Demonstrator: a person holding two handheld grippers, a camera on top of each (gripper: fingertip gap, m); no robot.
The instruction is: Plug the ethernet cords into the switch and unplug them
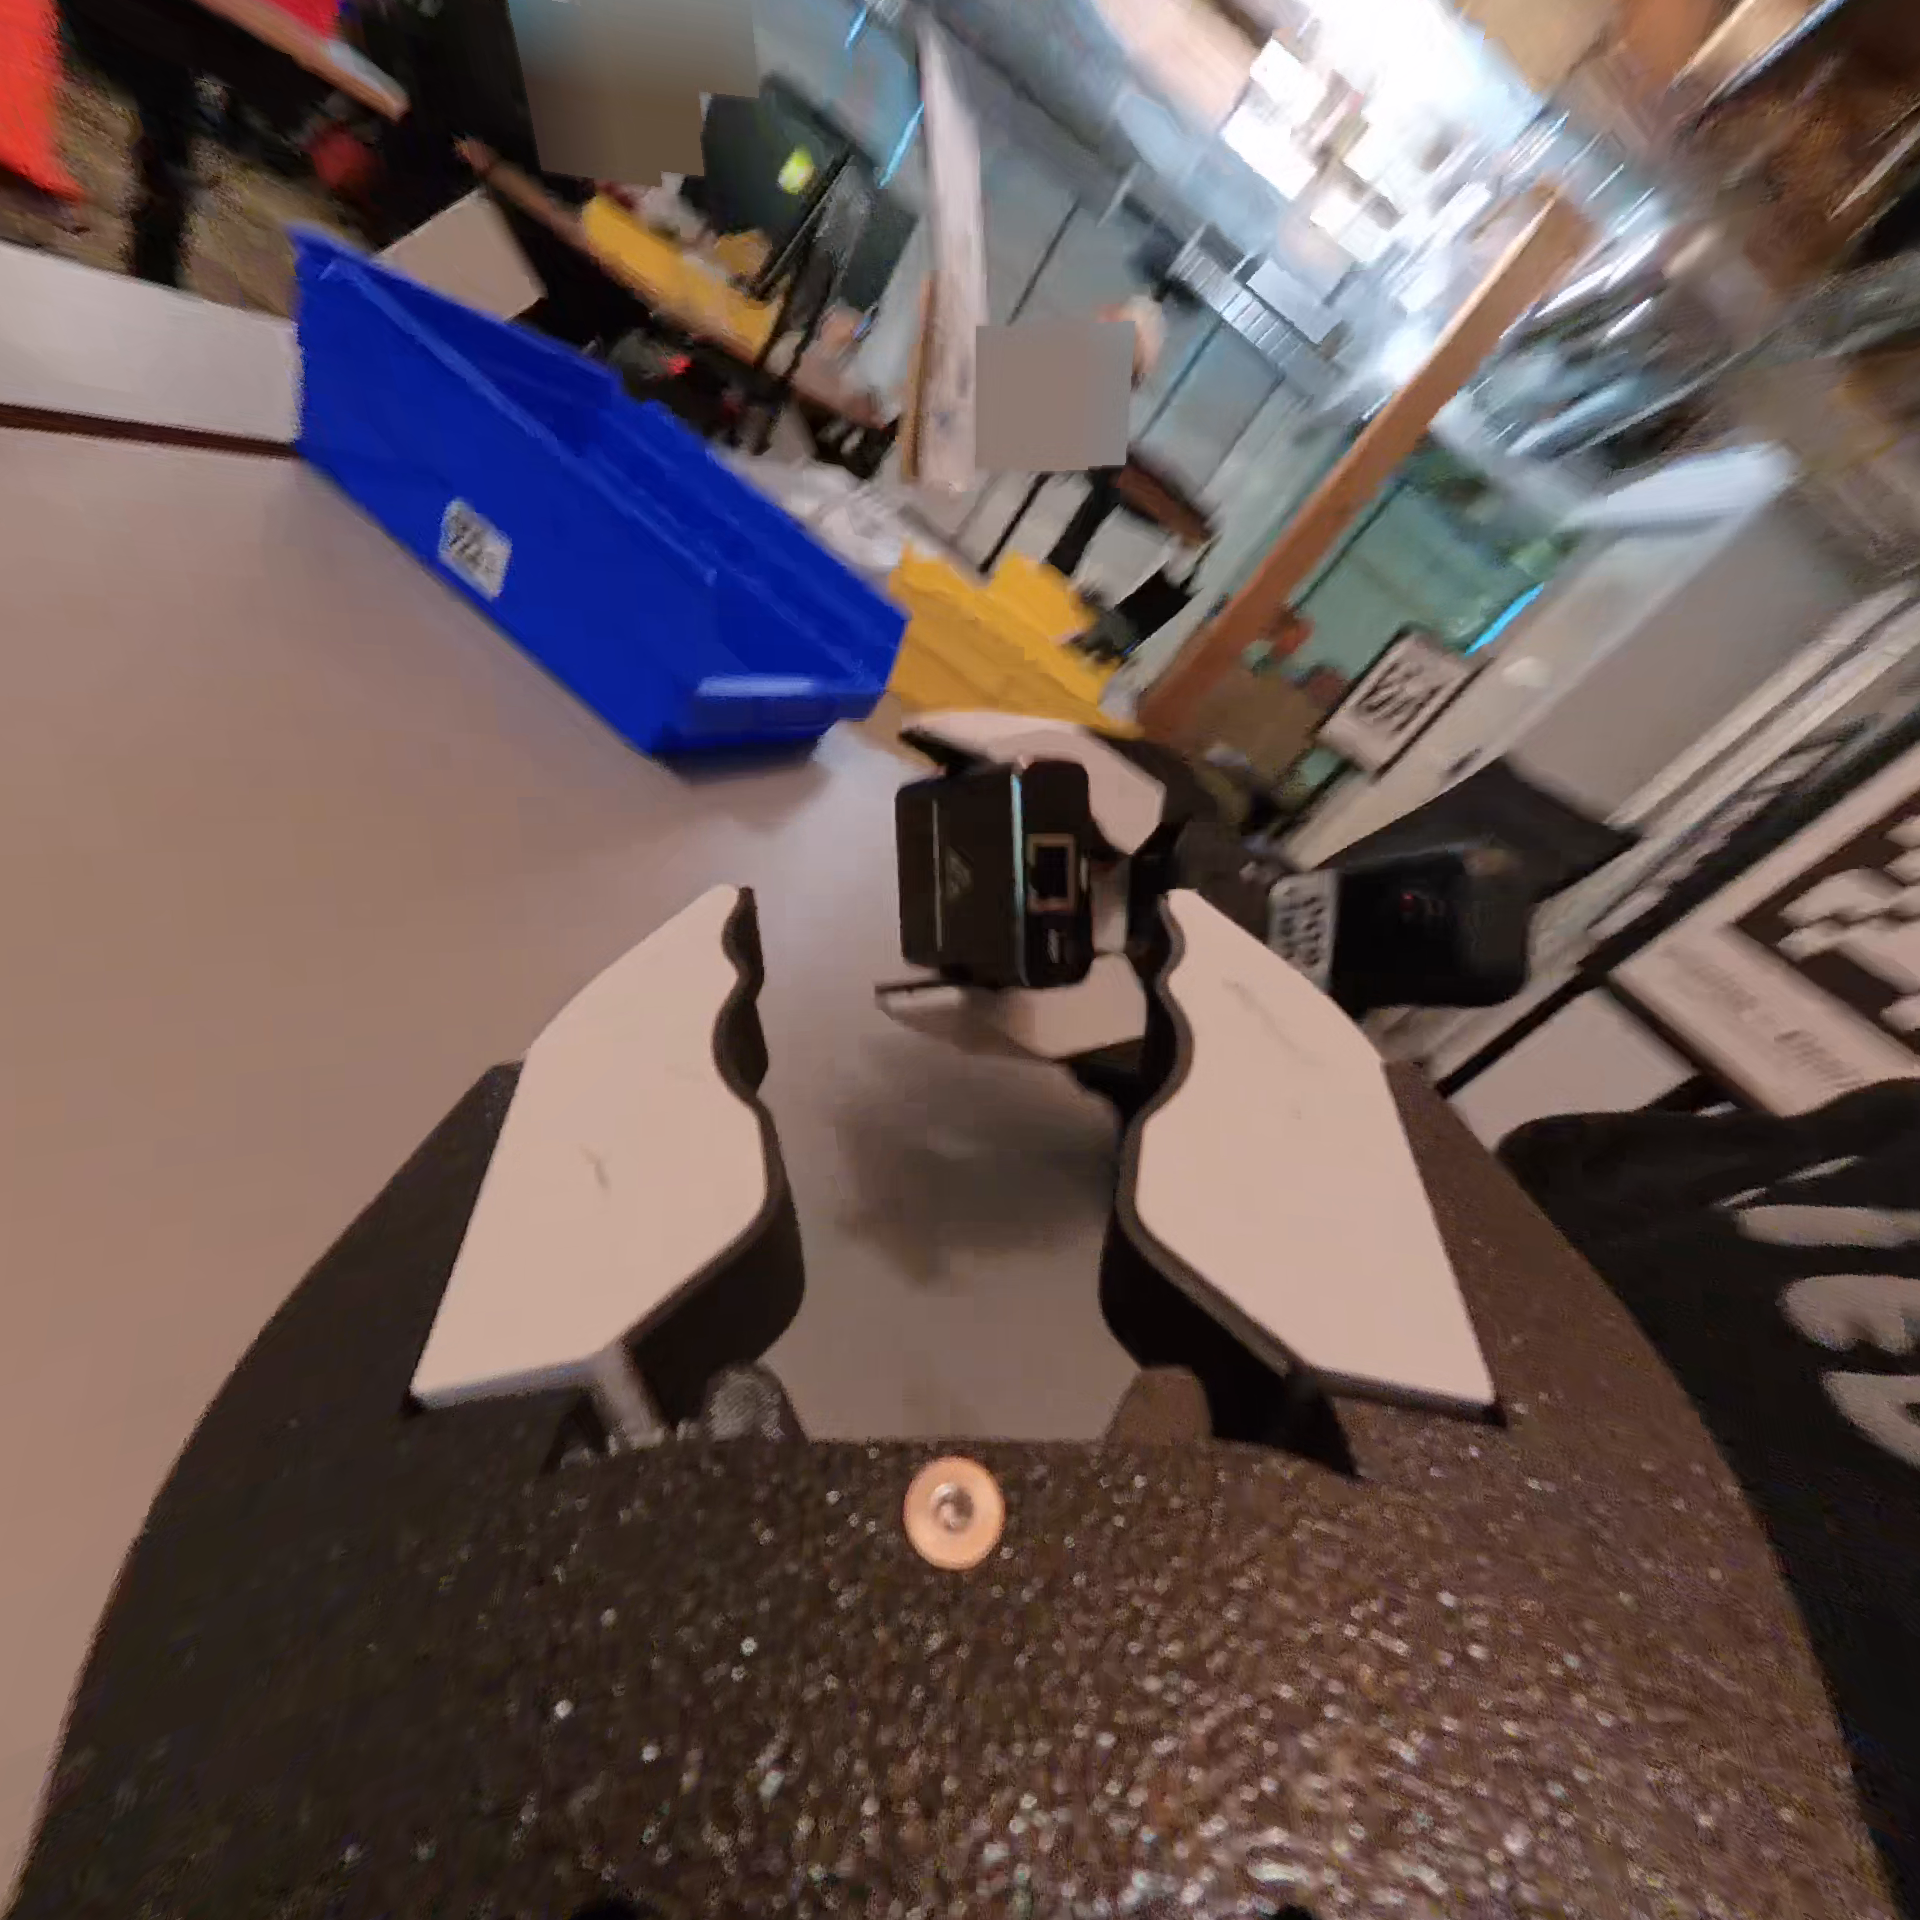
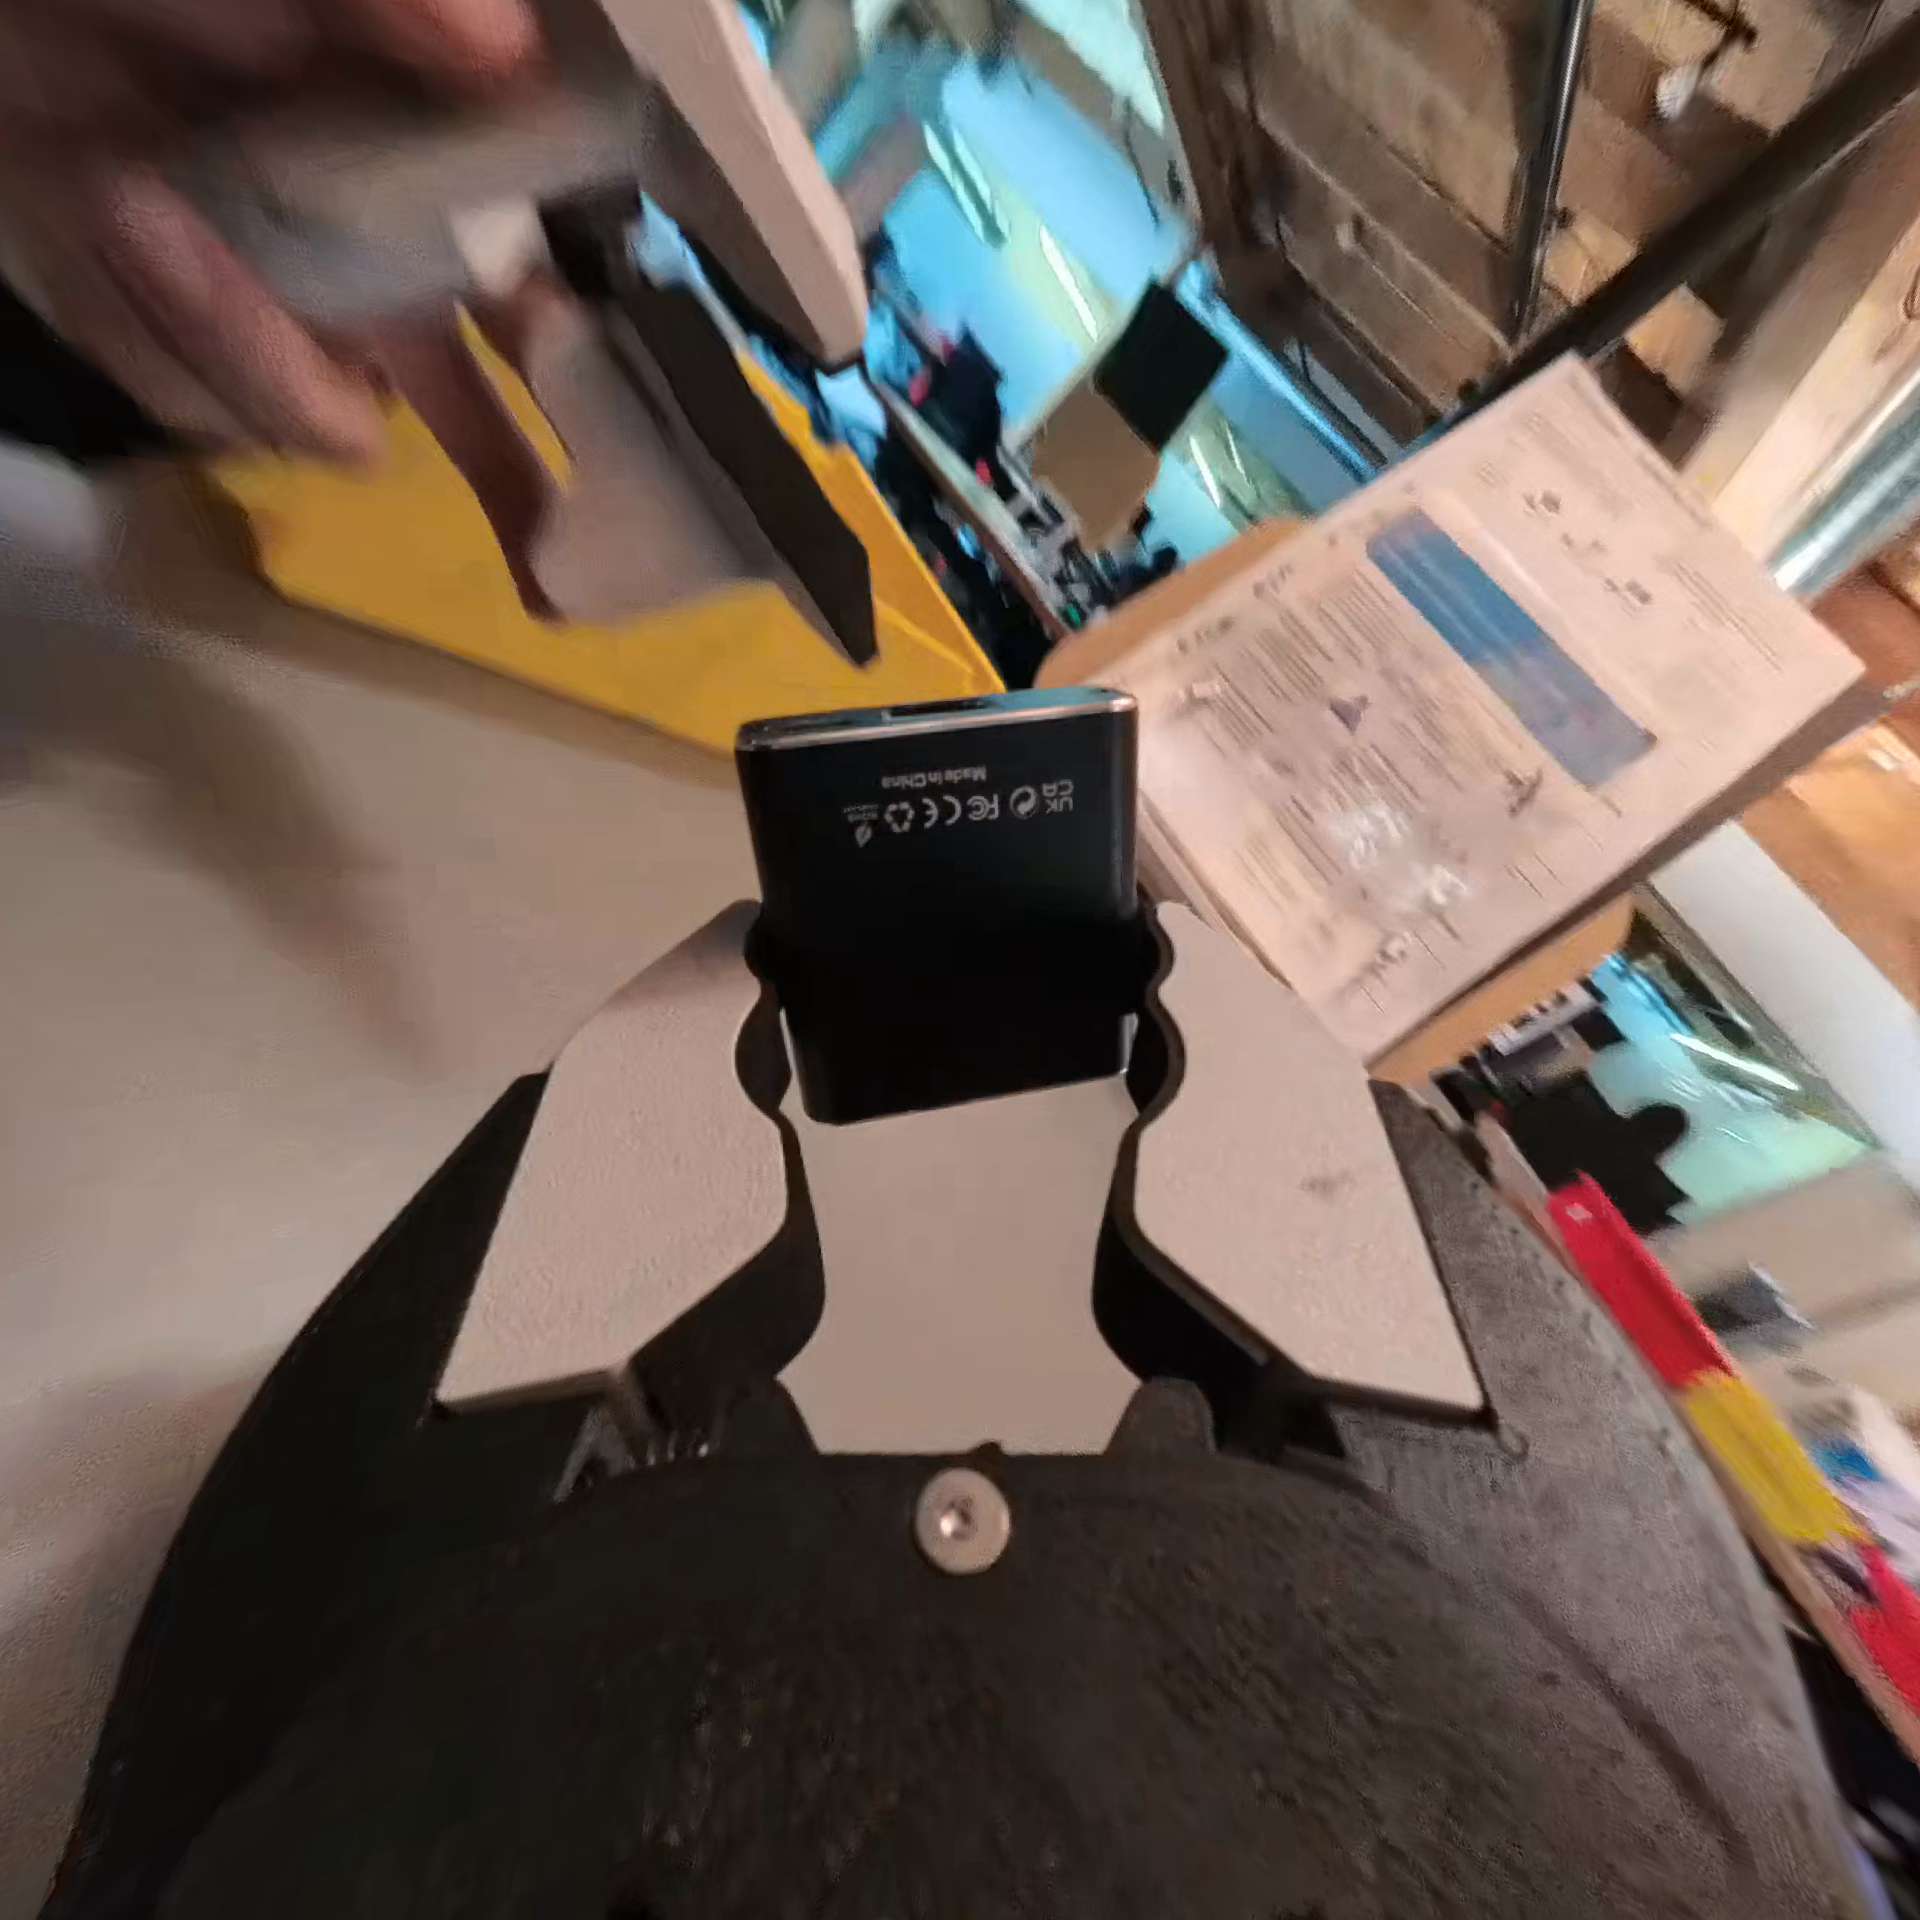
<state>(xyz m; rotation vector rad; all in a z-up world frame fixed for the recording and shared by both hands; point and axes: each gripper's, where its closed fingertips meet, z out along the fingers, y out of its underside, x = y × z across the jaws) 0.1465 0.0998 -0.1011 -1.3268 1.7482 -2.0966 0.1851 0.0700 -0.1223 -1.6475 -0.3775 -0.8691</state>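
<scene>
My right gripper (image 2: 951,925) is shut on a small black switch (image 2: 935,831), which sticks out forward past the fingertips, held above the table. In the left wrist view the same switch (image 1: 987,873) hangs just ahead with one port facing me, clamped between the right gripper's white fingers (image 1: 1049,1023). My left gripper (image 1: 956,914) is open and empty, a short way from the switch. It also shows blurred in the right wrist view (image 2: 852,499), held by a hand (image 2: 156,208). No ethernet cord is in view.
A blue bin (image 1: 582,540) stands on the grey table (image 1: 208,831) at the far left. A yellow bin (image 1: 987,644) lies beyond it. A printed sheet on a cardboard box (image 2: 1455,727) sits right of the switch. Cluttered shelves fill the background.
</scene>
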